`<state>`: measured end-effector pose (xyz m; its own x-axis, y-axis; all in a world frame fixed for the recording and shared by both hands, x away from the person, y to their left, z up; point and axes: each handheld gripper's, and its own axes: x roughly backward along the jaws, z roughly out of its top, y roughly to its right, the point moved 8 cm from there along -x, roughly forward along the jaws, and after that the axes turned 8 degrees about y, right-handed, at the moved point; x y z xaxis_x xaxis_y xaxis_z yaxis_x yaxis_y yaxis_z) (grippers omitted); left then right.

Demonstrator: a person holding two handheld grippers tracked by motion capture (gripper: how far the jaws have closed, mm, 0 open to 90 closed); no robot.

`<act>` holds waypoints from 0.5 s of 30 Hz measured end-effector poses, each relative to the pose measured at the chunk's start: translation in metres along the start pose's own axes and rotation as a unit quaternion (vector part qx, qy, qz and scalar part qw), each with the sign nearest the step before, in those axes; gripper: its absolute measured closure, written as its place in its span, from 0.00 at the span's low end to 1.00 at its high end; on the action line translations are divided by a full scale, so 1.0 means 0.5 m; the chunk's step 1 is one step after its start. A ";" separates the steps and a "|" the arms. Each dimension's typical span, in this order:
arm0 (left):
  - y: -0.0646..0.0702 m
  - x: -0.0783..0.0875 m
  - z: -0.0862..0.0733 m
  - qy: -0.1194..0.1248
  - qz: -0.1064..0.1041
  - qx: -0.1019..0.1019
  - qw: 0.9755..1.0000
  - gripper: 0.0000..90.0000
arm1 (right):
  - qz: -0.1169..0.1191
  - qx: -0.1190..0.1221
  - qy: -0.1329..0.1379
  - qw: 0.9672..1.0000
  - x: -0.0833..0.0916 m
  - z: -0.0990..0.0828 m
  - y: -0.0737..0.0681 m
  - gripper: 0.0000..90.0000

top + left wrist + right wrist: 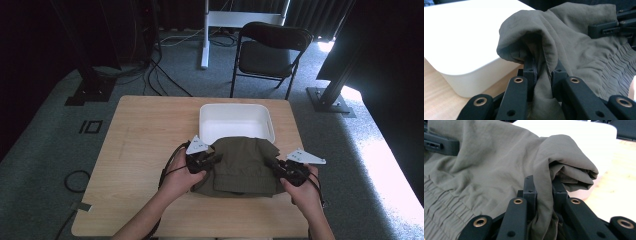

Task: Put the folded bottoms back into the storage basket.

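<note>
My left gripper (543, 72) has its jaws pinched on a fold of the folded olive-green fabric garment (241, 165), and my right gripper (543, 187) is clamped on the opposite edge. The garment hangs between them over the light wooden table (145, 145), its far edge at the white rectangular plastic bin (236, 120)

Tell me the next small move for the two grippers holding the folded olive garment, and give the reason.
Probably carry the folded olive garment forward and lower it into the white bin. The left gripper and right gripper are each shut on one side of it, its far edge already overlaps the bin's near rim, and the bin looks empty.
</note>
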<state>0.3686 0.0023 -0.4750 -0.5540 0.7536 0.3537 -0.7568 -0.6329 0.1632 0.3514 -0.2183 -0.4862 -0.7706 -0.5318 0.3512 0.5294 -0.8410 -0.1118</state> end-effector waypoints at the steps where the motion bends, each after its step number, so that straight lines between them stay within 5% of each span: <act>1: -0.002 0.001 0.006 0.005 0.001 0.002 1.000 0.90 | 0.000 -0.001 0.002 1.000 0.000 0.008 0.001 0.88; 15: -0.036 -0.001 0.098 0.025 0.007 -0.003 1.000 0.90 | -0.003 -0.003 0.022 1.000 -0.030 0.099 0.021 0.88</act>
<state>0.3995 0.0049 -0.4328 -0.5809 0.7529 0.3094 -0.7509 -0.6424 0.1532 0.3861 -0.2141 -0.4466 -0.7893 -0.5301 0.3098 0.5223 -0.8449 -0.1152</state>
